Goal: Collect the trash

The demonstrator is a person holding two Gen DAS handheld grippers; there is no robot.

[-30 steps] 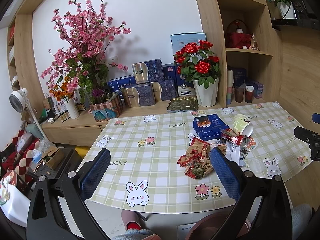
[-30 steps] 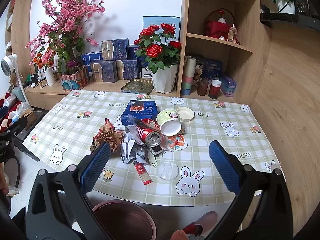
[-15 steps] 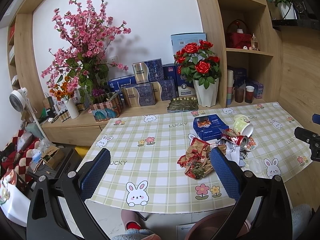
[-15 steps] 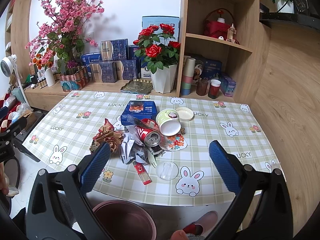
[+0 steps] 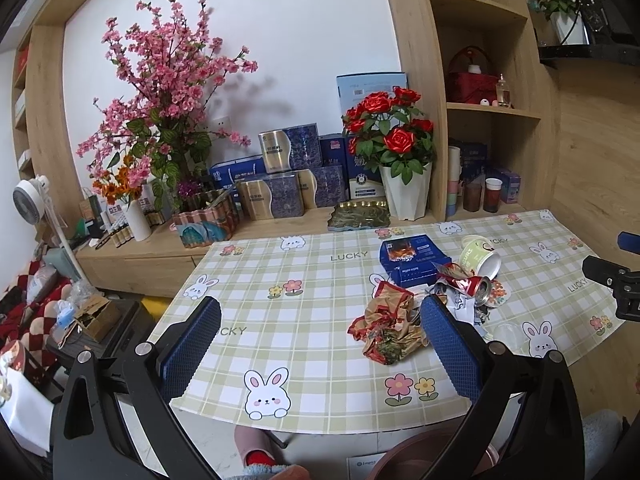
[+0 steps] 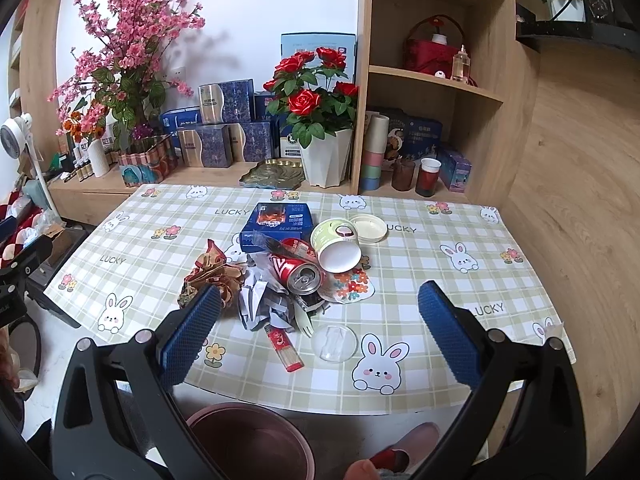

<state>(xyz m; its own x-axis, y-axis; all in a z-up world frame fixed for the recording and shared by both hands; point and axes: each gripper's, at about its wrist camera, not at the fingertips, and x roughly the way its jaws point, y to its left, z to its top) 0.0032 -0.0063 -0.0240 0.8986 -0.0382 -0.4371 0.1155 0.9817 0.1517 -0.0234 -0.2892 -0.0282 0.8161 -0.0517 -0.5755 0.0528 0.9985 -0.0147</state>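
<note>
— Where's the trash?
— Heaped mid-tabletop: red soda can on crumpled paper; brown wrapper beside it; bin below the edge.
— Jaws?
— Left gripper and right gripper both spread wide, holding nothing.

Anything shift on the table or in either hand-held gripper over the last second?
Nothing visibly changed. Both the left hand-held gripper and right hand-held gripper hang open and empty above the checked tablecloth, and the crushed red soda can lies untouched in the trash pile.
</note>
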